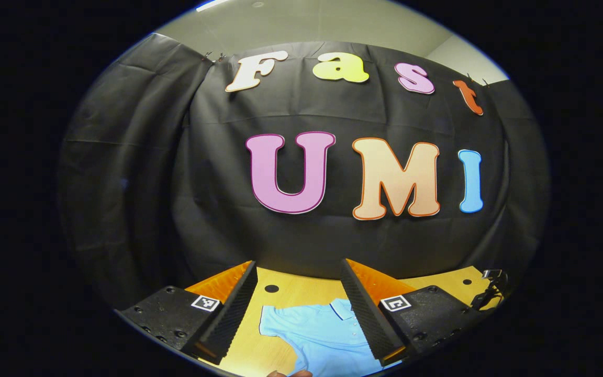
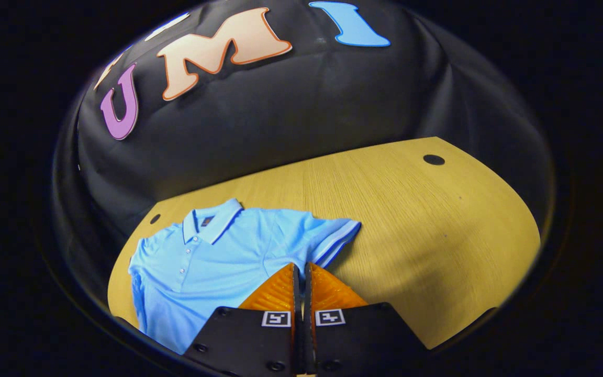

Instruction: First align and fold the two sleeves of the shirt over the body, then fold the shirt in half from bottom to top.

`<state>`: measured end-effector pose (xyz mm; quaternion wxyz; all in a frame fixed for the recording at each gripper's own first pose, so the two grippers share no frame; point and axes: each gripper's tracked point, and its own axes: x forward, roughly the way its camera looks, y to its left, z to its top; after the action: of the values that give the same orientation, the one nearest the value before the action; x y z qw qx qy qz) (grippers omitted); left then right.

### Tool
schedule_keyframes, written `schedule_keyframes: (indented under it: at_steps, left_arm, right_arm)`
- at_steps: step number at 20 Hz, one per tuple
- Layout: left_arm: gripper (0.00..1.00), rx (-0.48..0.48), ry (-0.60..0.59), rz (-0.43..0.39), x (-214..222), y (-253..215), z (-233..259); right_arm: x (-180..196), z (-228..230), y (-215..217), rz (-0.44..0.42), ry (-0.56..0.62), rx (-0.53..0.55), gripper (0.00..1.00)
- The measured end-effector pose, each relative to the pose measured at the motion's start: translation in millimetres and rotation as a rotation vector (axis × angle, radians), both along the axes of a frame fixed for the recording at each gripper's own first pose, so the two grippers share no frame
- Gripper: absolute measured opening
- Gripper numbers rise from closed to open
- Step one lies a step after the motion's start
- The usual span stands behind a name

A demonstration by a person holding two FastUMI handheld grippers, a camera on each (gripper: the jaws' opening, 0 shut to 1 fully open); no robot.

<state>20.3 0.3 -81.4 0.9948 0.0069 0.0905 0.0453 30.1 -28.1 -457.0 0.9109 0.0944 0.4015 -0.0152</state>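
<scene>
Right gripper view, shirt (image 2: 212, 262) flat on table (image 2: 411, 220), collar toward wall, right tool (image 2: 301, 268) pressed together, left tool (image 1: 299, 277) spread

No readable text on the shirt (image 2: 218, 262): collar tag too small to read. Square coded markers (image 2: 275, 318) on gripper bodies, no letters/nos.

Shirts: you have one, a light blue polo shirt (image 2: 212, 262), at 8 o'clock in the right gripper view.
Sleeves: two on it, both short.
Benches: one wooden bench (image 2: 416, 220).
Bench holes: two dark round ones seen in the right gripper view.
</scene>
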Motion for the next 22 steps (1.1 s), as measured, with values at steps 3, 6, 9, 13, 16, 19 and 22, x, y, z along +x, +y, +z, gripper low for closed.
schedule_keyframes:
  at_steps: [3, 6, 9, 13, 16, 19, 22]
  left_arm:
    - [0.95, -0.004, 0.019, -0.017, 2.9, 7.9, -12.2]
    - [0.95, -0.018, 0.049, -0.029, -0.2, 26.0, -29.6]
    - [0.95, -0.018, 0.072, -0.017, -0.8, 48.3, -39.4]
    - [0.96, -0.027, 0.121, 0.002, -5.5, 76.8, -60.9]
    - [0.95, -0.026, 0.167, 0.007, -5.9, 92.8, -84.6]
    - [0.96, -0.044, 0.230, 0.002, -1.9, 99.8, -115.7]
    - [0.96, -0.080, 0.289, -0.015, 6.8, 99.5, -148.6]
  right_arm:
    - [13.6, 24.1, 33.5, 0.050, -0.049, 0.000, 0.03]
    - [26.6, 41.6, 80.6, 0.117, -0.084, 0.012, 0.03]
    - [32.4, 47.7, 133.2, 0.195, -0.102, 0.036, 0.02]
    - [27.5, 22.3, 194.1, 0.281, -0.065, 0.039, 0.02]
    - [9.6, -18.3, 215.2, 0.331, 0.006, -0.016, 0.03]
    - [-14.5, -45.9, 219.9, 0.374, 0.090, -0.059, 0.15]
    - [-11.1, -23.6, 221.5, 0.388, 0.025, -0.052, 0.59]
